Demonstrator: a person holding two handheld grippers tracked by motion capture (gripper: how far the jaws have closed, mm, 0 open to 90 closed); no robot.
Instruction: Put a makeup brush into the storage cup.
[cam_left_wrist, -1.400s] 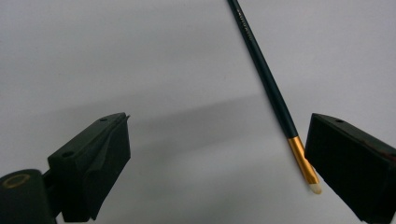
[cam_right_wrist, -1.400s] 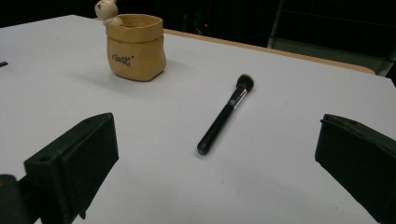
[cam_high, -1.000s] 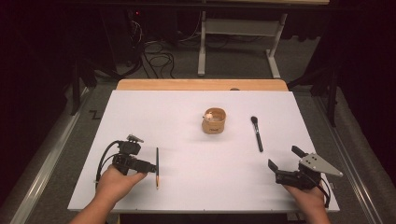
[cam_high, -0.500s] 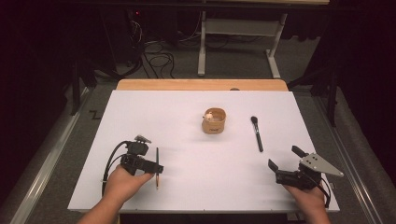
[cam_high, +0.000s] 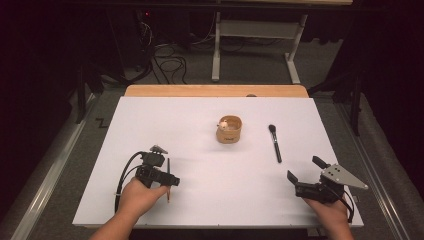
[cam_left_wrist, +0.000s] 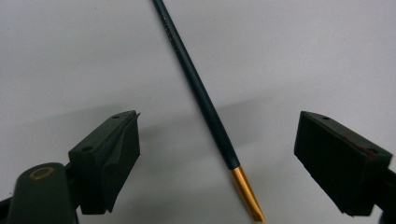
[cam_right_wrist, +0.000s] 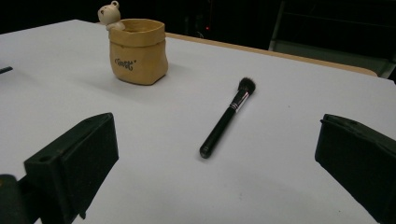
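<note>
On the white table (cam_high: 210, 200), both grippers are low near the person's edge. Far beyond the right gripper (cam_high: 306, 176), whose jaws are wide apart and hold nothing, stands the yellow pot (cam_high: 229, 130) with a small bear on its rim. The makeup brush (cam_high: 274, 142) lies nearer, ahead of these jaws. The left gripper (cam_left_wrist: 217, 154) has just been closing a little, yet it is open; the thin dark brush (cam_left_wrist: 201, 98) lies between its jaws, touching neither pad.
</note>
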